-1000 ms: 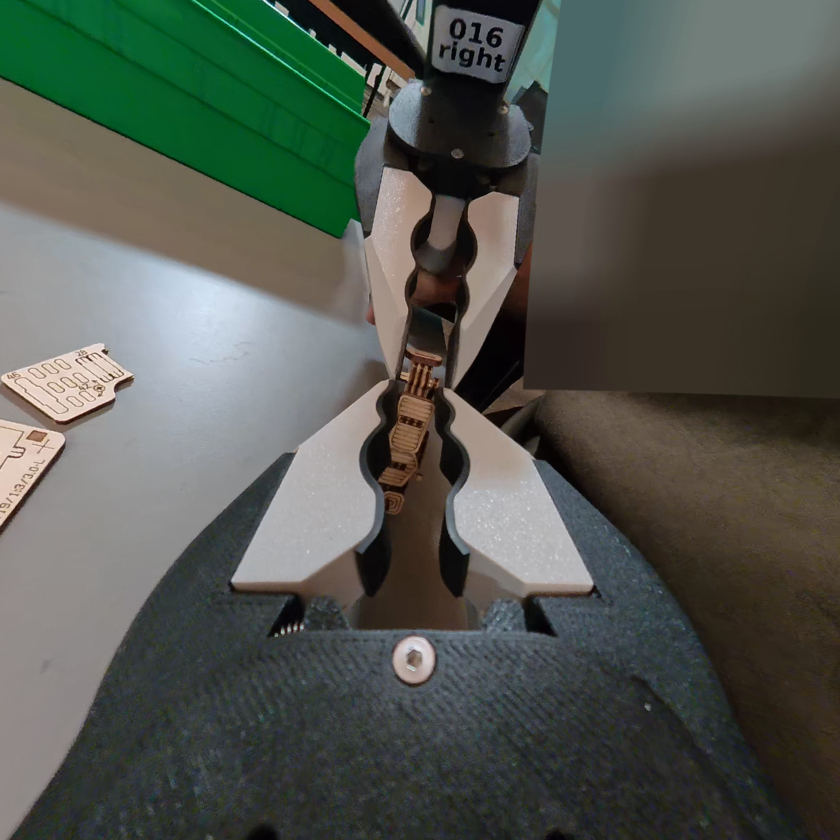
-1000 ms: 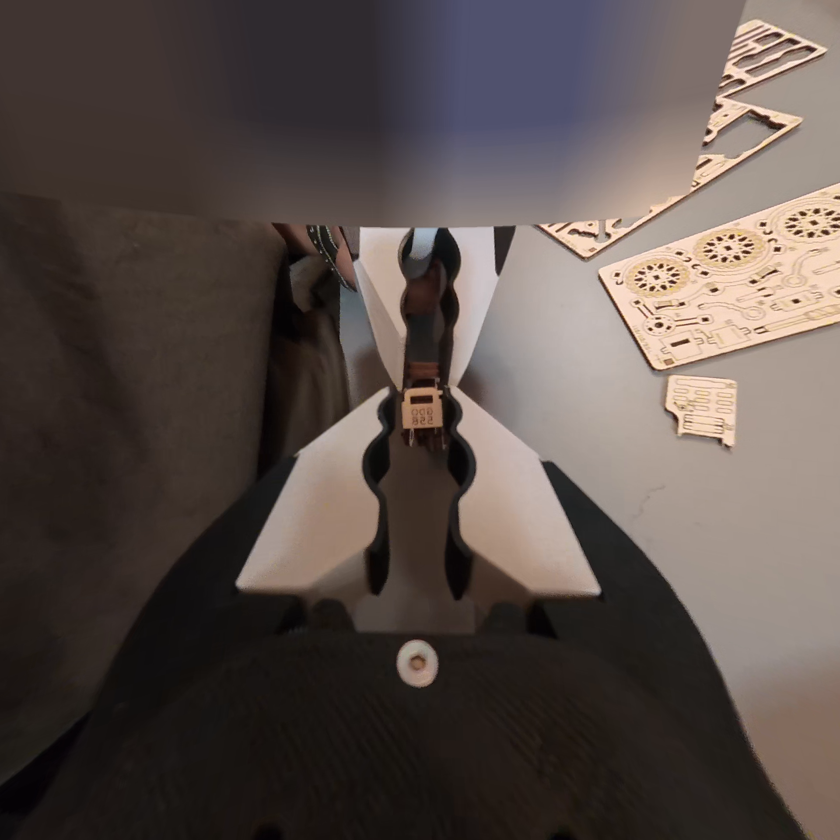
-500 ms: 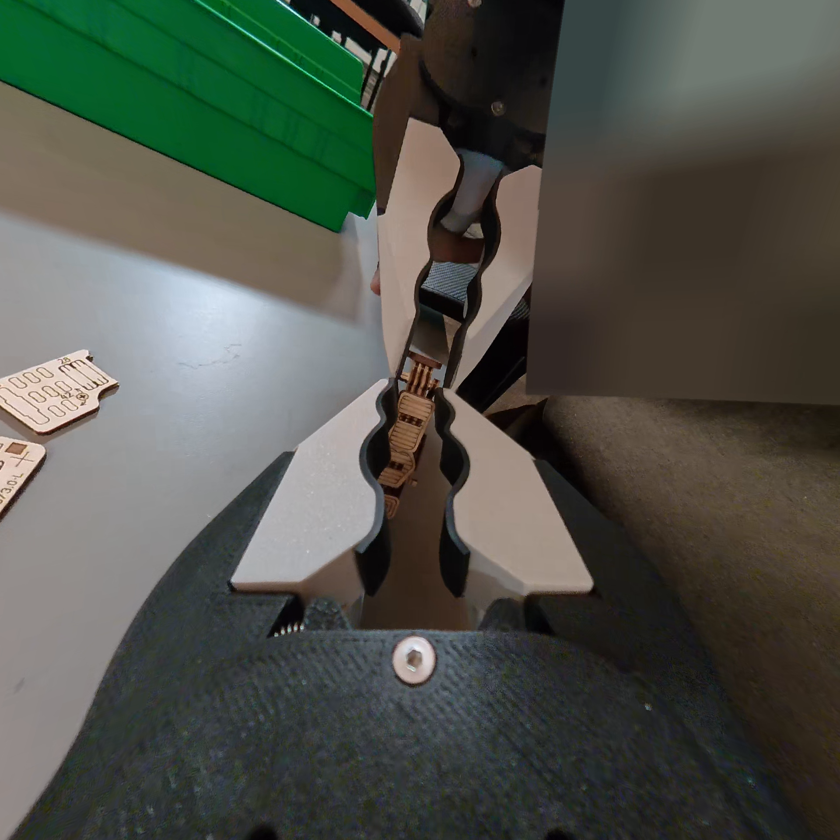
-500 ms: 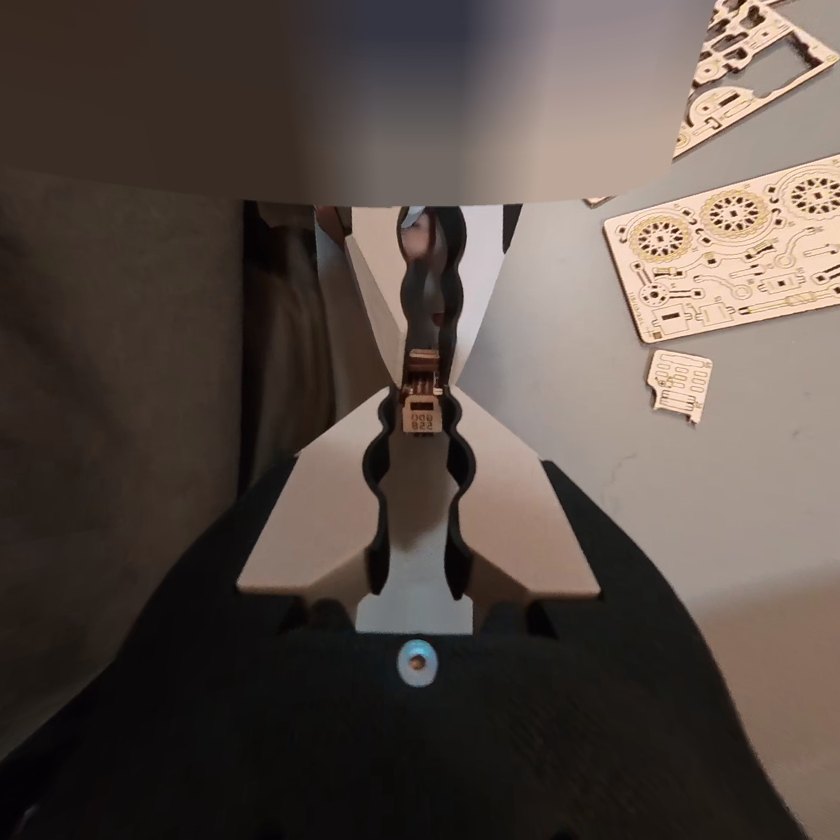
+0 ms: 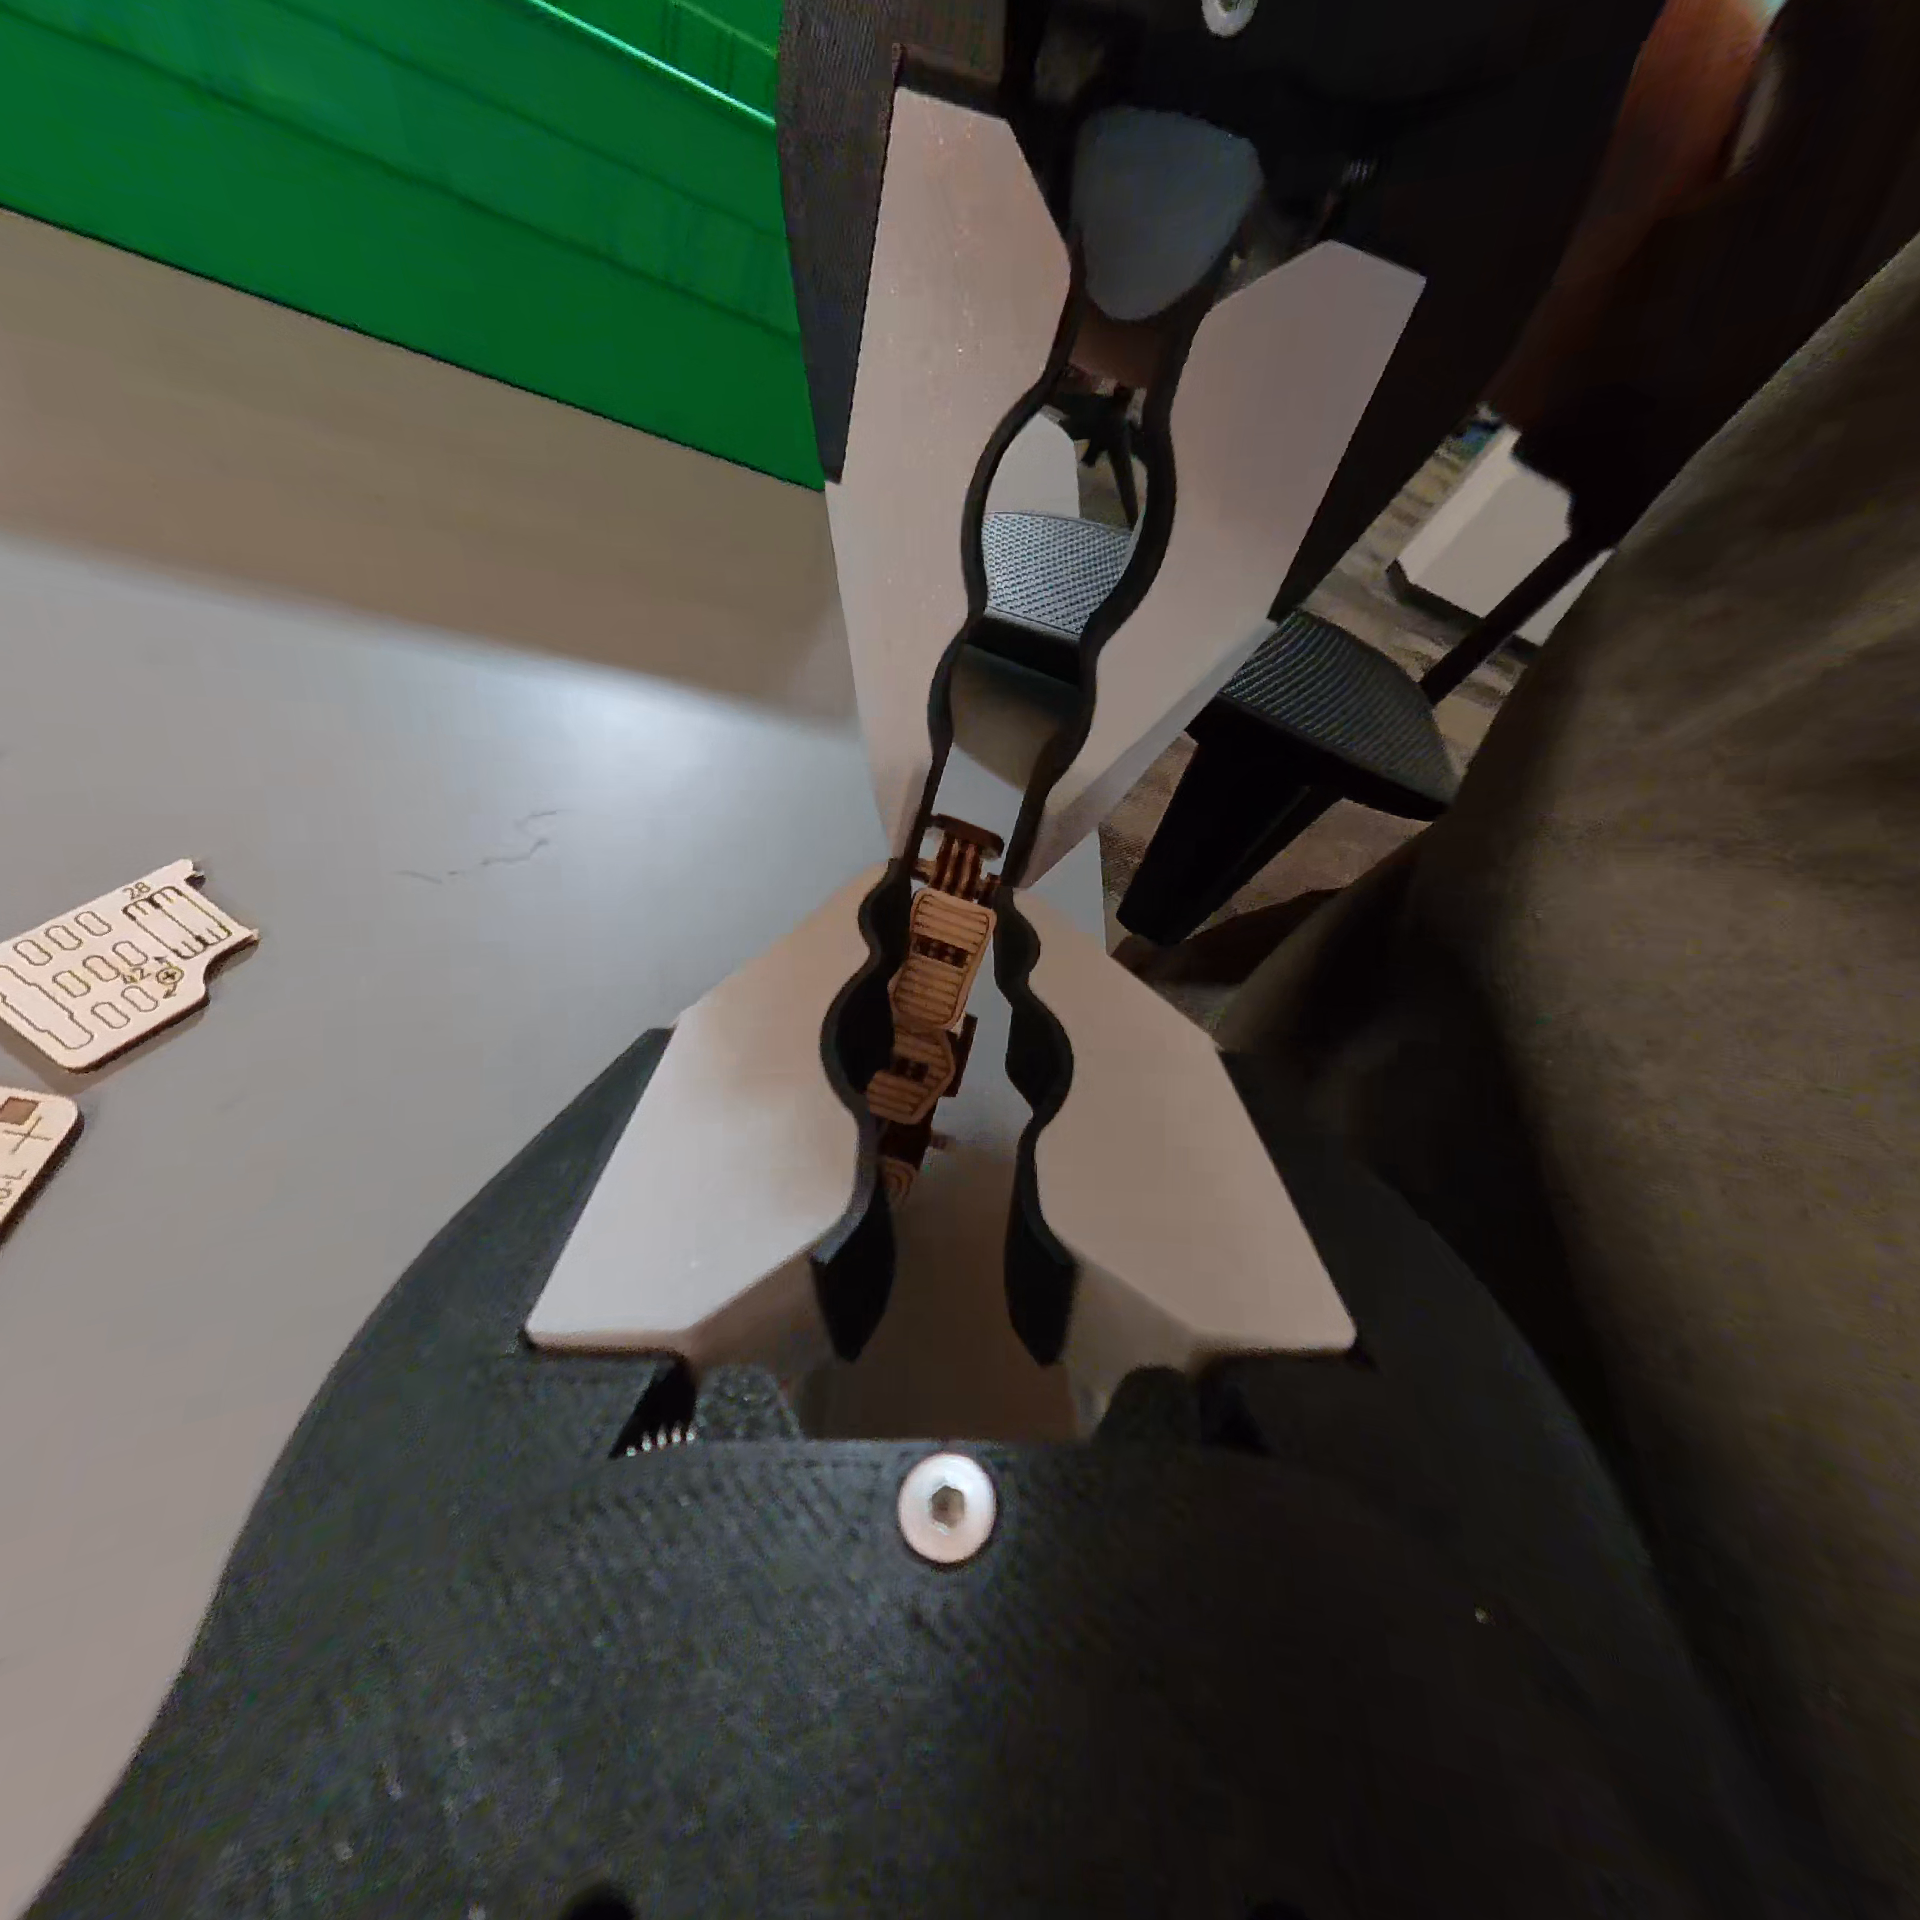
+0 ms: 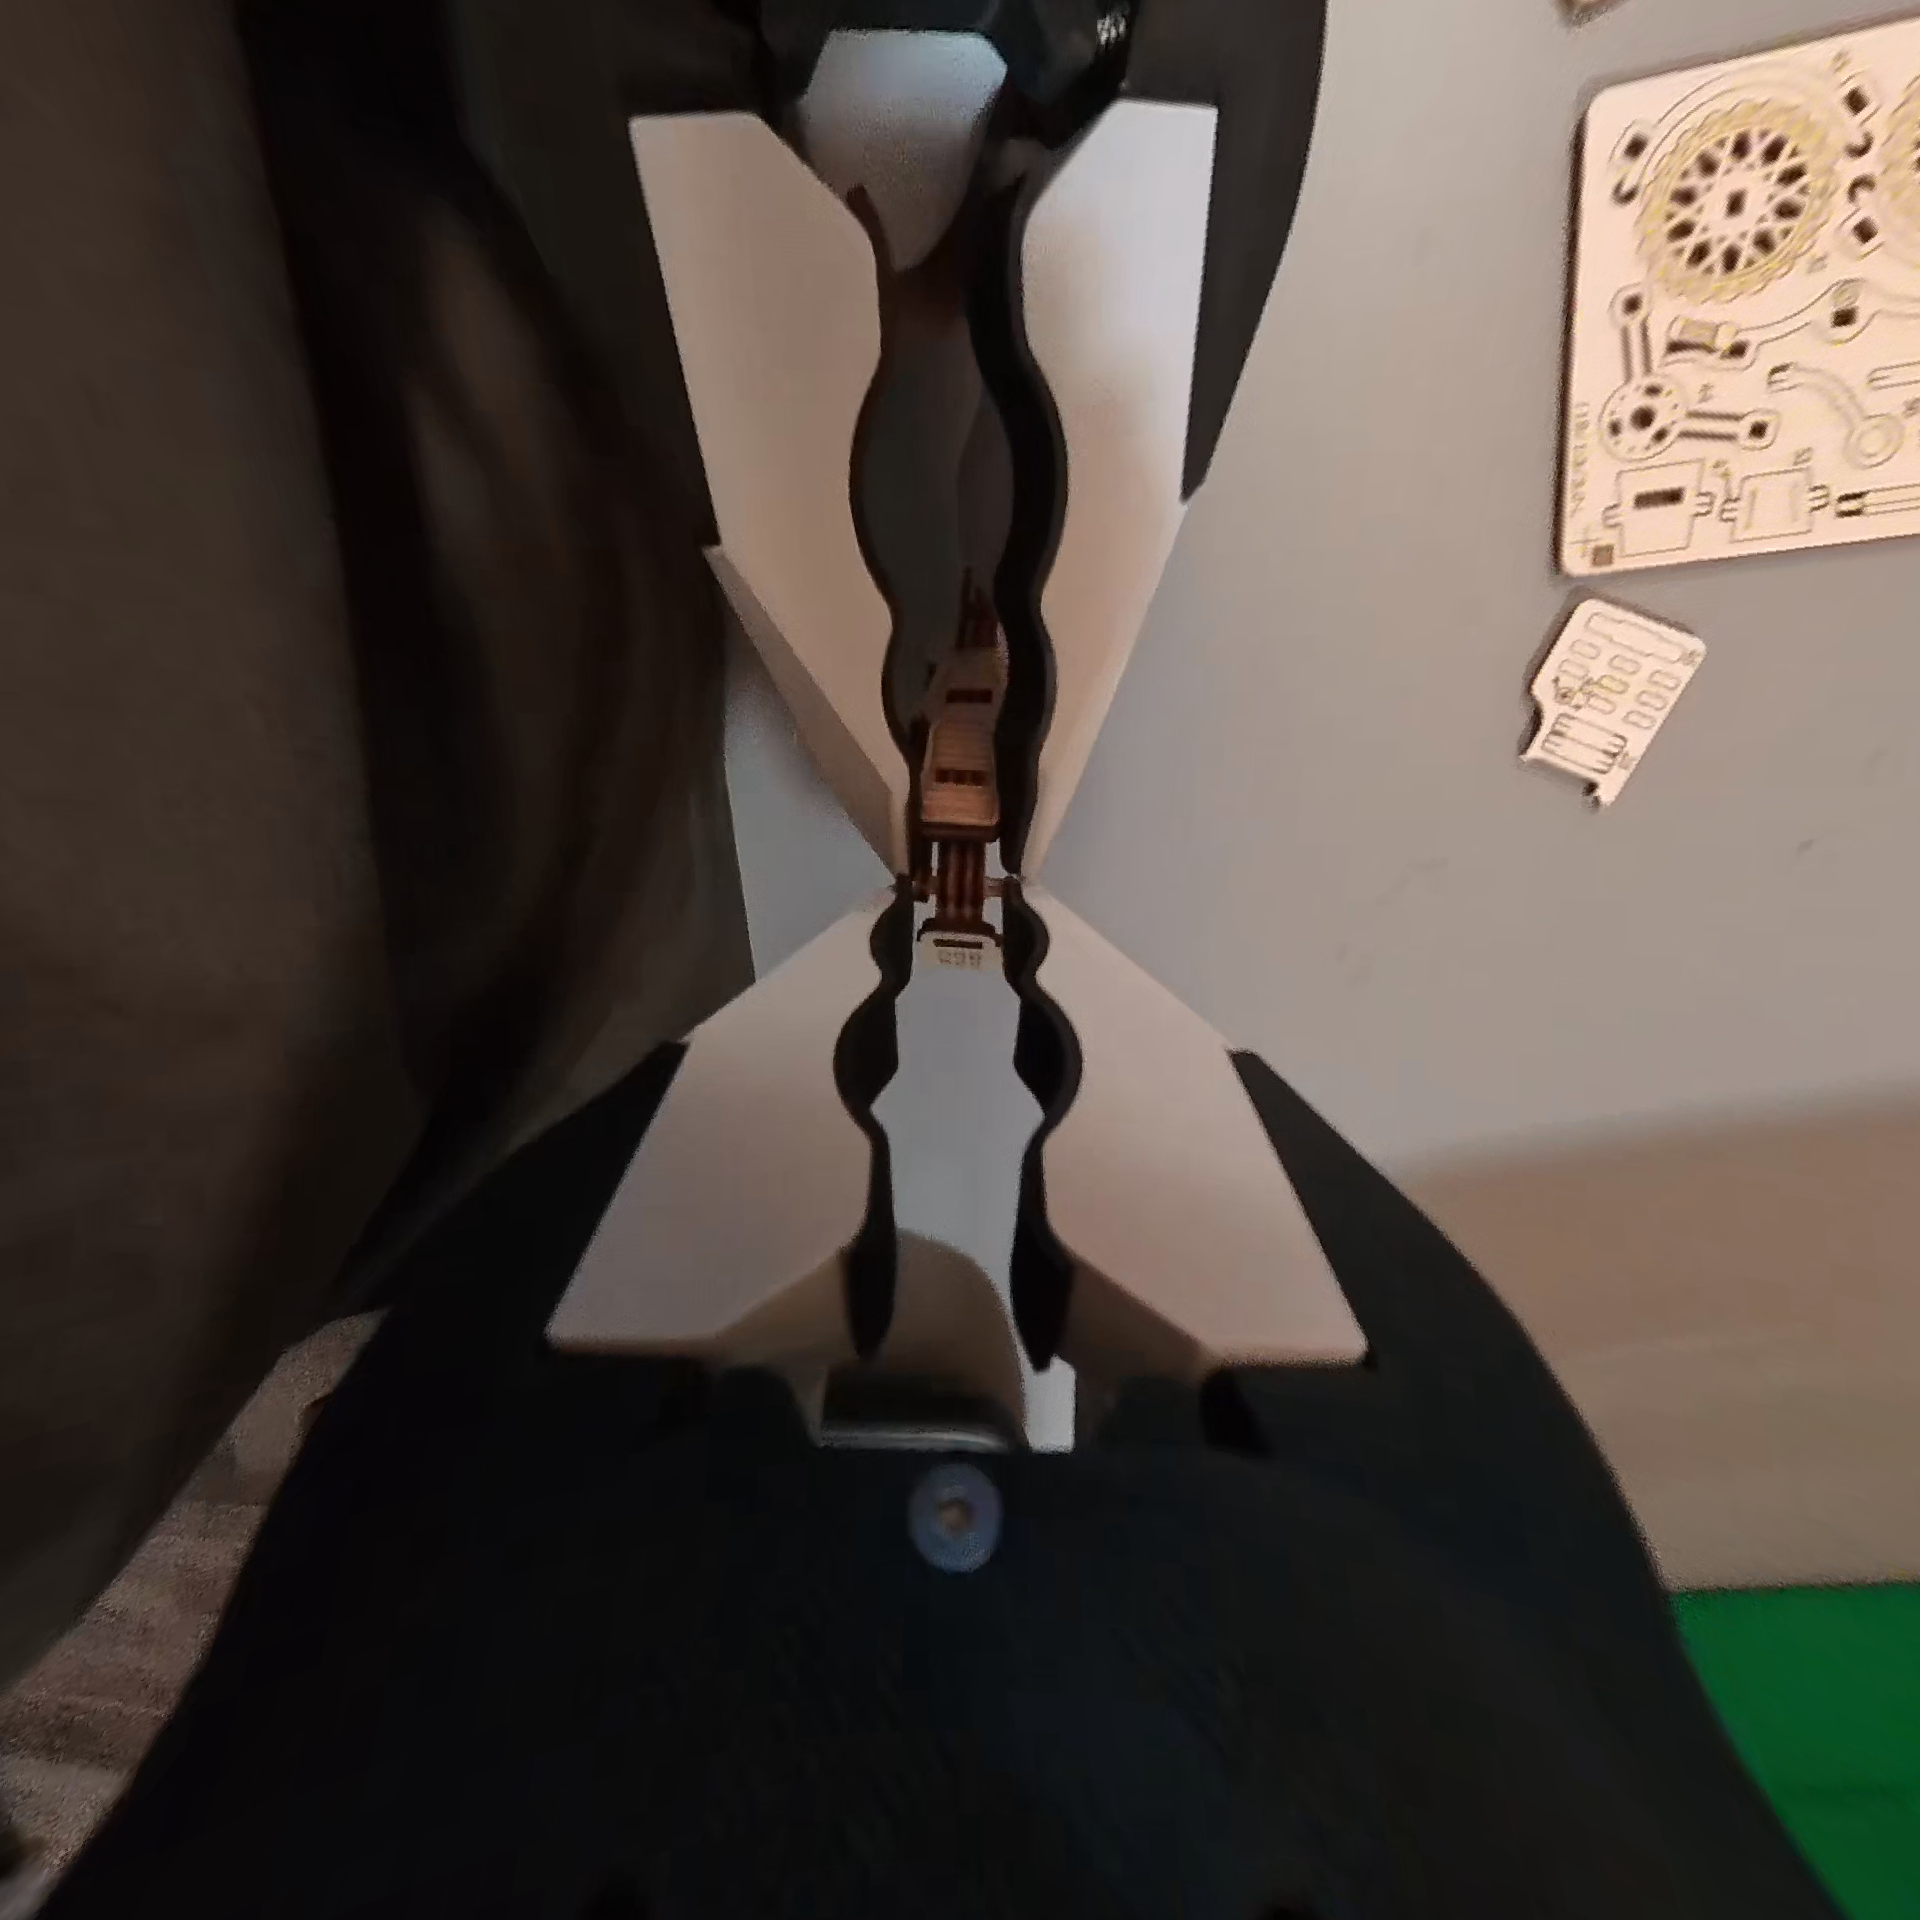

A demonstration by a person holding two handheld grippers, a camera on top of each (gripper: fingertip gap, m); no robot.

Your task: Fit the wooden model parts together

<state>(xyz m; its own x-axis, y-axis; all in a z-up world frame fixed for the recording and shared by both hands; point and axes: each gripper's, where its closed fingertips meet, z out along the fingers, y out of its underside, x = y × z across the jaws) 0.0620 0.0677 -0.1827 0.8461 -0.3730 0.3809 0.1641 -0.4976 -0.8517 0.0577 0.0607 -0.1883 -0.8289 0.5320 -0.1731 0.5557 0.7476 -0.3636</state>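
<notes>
Left gripper (image 5: pixel 948 906) clamped on the wooden link chain (image 5: pixel 933 987), right gripper (image 6: pixel 958 906) clamped on the small wooden end piece (image 6: pixel 960 948), tips meeting above the grey table (image 5: pixel 436 748). Now much closer together than a second ago, the opposite gripper filling more of each view. Small cut-out card (image 6: pixel 1610 698) shifted farther right.

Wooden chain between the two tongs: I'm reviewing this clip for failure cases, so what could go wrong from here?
The left tongs and right tongs meet tip to tip, each pinching only a sliver of the wooden chain; a small twist could snap the thin link or misalign the joint. The chain's tail hangs free, so a slip might drop it off the table.
</notes>
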